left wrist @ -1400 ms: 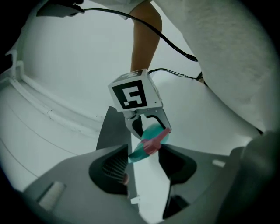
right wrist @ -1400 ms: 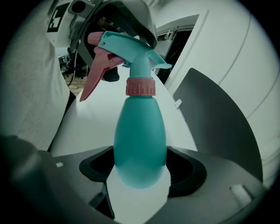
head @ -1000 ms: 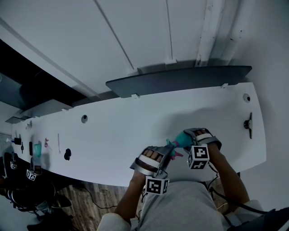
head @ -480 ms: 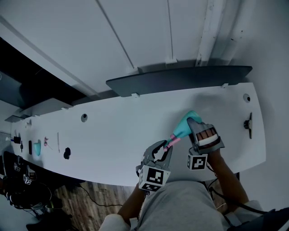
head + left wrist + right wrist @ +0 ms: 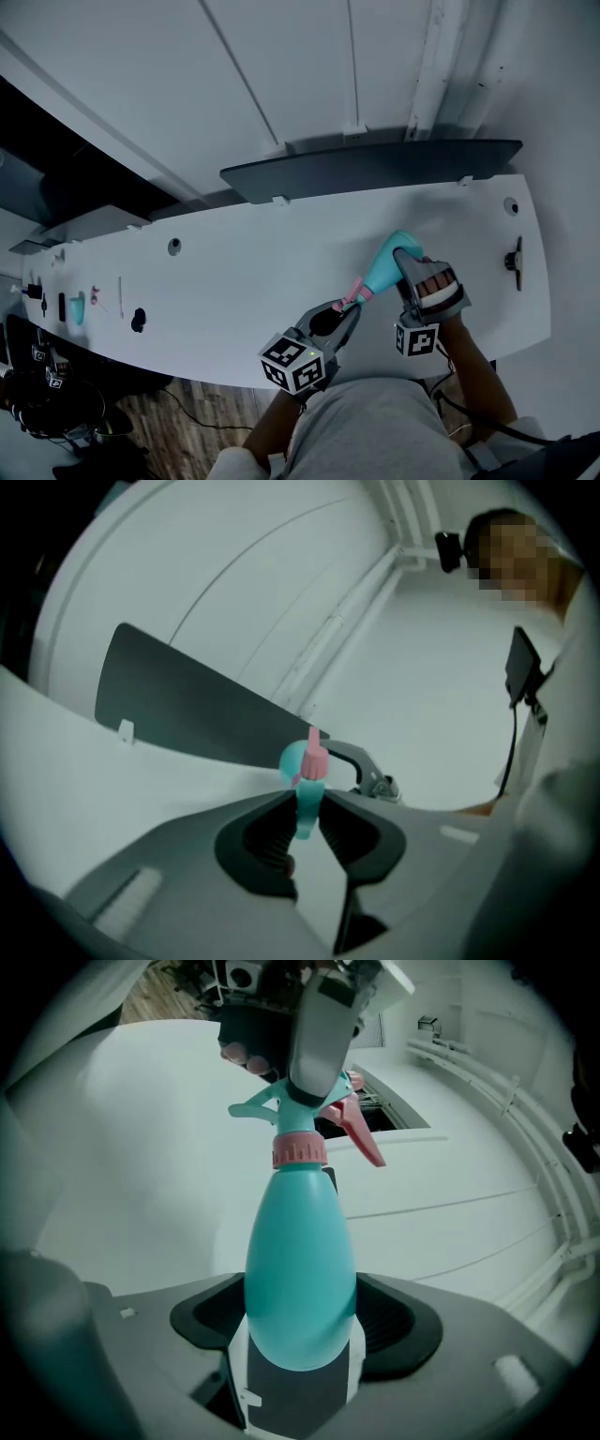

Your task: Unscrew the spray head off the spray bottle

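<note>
The spray head (image 5: 306,799) is still on. The left gripper (image 5: 305,810) has just been closing narrowly onto it, while the right gripper (image 5: 300,1330) clamps the bottle (image 5: 300,1260) wide. All the unscrewing seems left.

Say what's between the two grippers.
The spray bottle, in the head view: right gripper grips its body; left gripper has just been closing its jaws on the spray head.

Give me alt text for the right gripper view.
A teal plastic spray bottle sits clamped in the right gripper, its pink-collared spray head pointing away over a white table. The left gripper, its jaws just closing, grips that head.
</note>
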Motion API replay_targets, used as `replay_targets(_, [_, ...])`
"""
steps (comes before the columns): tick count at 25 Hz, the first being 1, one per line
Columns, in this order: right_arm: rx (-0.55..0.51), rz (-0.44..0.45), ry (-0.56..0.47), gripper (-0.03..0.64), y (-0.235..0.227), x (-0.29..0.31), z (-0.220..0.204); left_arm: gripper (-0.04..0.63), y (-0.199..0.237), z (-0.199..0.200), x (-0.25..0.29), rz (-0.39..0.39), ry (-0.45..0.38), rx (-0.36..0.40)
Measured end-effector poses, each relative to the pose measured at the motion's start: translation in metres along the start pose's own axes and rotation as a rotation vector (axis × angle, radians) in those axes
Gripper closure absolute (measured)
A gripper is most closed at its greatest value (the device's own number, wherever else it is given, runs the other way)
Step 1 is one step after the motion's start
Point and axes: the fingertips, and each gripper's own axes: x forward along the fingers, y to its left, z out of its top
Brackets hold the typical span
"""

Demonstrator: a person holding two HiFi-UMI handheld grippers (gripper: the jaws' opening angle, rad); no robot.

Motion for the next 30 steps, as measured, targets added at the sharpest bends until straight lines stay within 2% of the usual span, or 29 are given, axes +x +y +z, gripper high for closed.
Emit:
replay_targets(4, [-0.018, -0.058, -0.037, 0.245, -0.013, -0.002, 0.003, 0.525, 0.000, 0.002, -0.004, -0.105, -0.044, -0.228])
replay_targets(7, [-0.036, -0.076, -0.045, 0.245, -0.015, -0.002, 0.004, 0.526, 0.003, 0.001, -0.005, -0.142, -0.060, -0.357])
replay_targets(10, [-0.036, -0.077, -0.043, 0.244, -0.015, -0.002, 0.003, 0.526, 0.002, 0.000, -0.005, -0.161, -0.073, -0.425])
replay_targets(12, [-0.035, -0.071, -0.040, 0.245, -0.013, -0.002, 0.002, 0.528, 0.002, 0.001, -0.004, -0.163, -0.076, -0.428])
replay_targets(16, [-0.024, -0.070, -0.033, 0.245, -0.012, -0.001, 0.000, 0.528, 0.000, 0.003, -0.002, -0.150, -0.071, -0.376])
replay_targets(20, [0.007, -0.063, -0.042, 0.244, -0.014, -0.002, 0.000, 0.522, -0.005, 0.008, -0.003, -0.103, -0.069, -0.244])
replay_targets(24, [0.093, -0.032, -0.045, 0.245, -0.011, -0.001, -0.002, 0.512, -0.010, 0.016, -0.003, -0.073, -0.090, -0.131])
replay_targets(28, [0.181, 0.016, -0.055, 0.245, -0.006, 0.000, -0.005, 0.405, -0.016, 0.014, -0.001, -0.031, -0.043, 0.067])
replay_targets(30, [0.229, 0.053, -0.069, 0.245, -0.002, 0.000, -0.006, 0.336, -0.015, 0.011, -0.003, 0.024, -0.017, 0.191])
